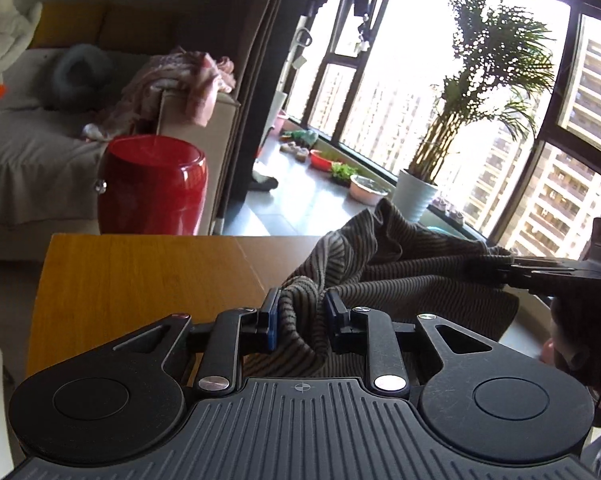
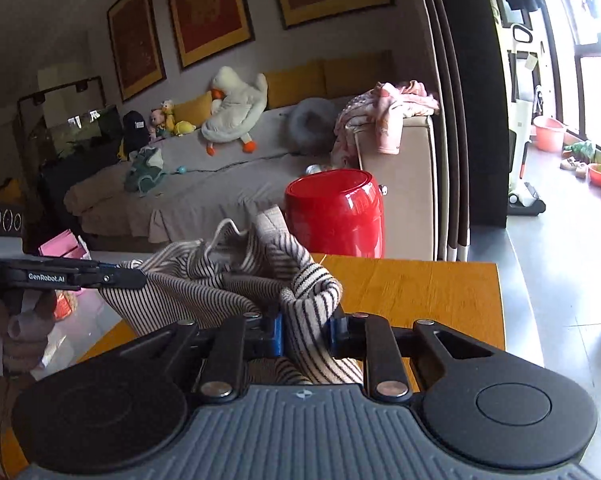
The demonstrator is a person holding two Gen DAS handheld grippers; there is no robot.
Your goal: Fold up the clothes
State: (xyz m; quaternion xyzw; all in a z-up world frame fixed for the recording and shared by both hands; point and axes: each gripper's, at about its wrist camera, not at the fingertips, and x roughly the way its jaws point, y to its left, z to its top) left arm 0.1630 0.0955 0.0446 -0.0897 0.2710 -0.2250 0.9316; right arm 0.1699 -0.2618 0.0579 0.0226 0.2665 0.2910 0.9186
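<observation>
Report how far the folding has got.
Early stage. Done: the striped knit garment is gripped at two spots, the left tongs and the right tongs each shut on a bunch of it. In hand: it hangs bunched between them above the orange wooden table. Left: no neat fold shows yet; spreading it flat and every fold remain.

Knit cloth, matt plastic and smooth wood

The striped garment [image 2: 308, 296] is soft ribbed knit cloth. Each hand-held gripper, left [image 1: 300, 312] and right [image 2: 305, 326], is matt black plastic with a ridged grey body, shiny metal rivets and blue pads [image 1: 272, 320]. The desk [image 1: 140, 276] is smooth, satin yellow wood. The red stool [image 2: 336, 212] is glossy; the sofa [image 2: 204, 196] wears matt grey cloth.
</observation>
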